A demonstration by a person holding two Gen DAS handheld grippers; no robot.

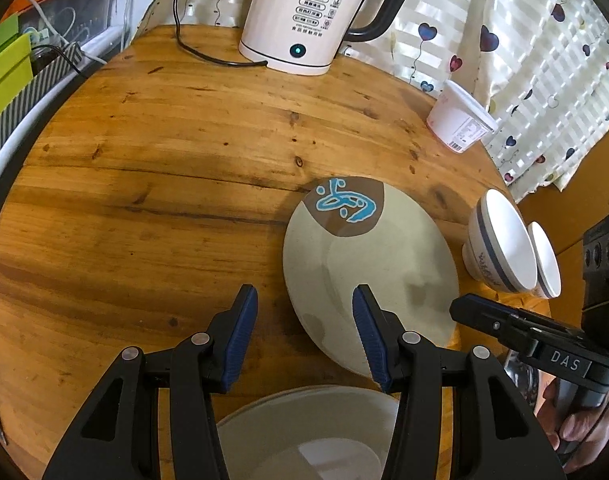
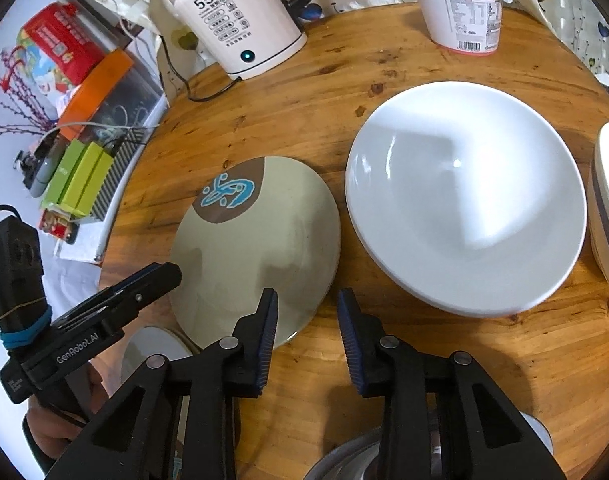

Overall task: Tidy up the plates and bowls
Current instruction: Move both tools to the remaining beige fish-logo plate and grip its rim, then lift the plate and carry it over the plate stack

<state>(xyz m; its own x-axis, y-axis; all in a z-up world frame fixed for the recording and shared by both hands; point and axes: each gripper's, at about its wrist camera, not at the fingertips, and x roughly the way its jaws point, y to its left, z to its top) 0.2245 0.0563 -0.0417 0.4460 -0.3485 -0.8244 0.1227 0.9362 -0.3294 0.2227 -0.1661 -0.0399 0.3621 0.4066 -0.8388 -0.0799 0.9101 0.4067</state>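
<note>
A beige plate (image 1: 368, 264) with a brown patch and a blue drawing lies flat on the round wooden table (image 1: 164, 160). My left gripper (image 1: 304, 312) hovers open at its left rim, the right finger over the rim and bare wood in the gap. From the other side, the beige plate (image 2: 256, 248) lies in front of my right gripper (image 2: 308, 316), which is open, its left finger over the plate's near rim. A white deep plate (image 2: 464, 200) lies to the right of it. Two blue-banded bowls (image 1: 500, 240) stand nested at the table's right edge.
A white kettle (image 1: 304, 12) with its black cord stands at the back, a white plastic tub (image 1: 460, 120) beside it. White plates (image 1: 304, 420) lie under my left gripper. A metal bowl (image 2: 344, 460) shows below my right gripper. Boxes (image 2: 80, 184) crowd the left shelf.
</note>
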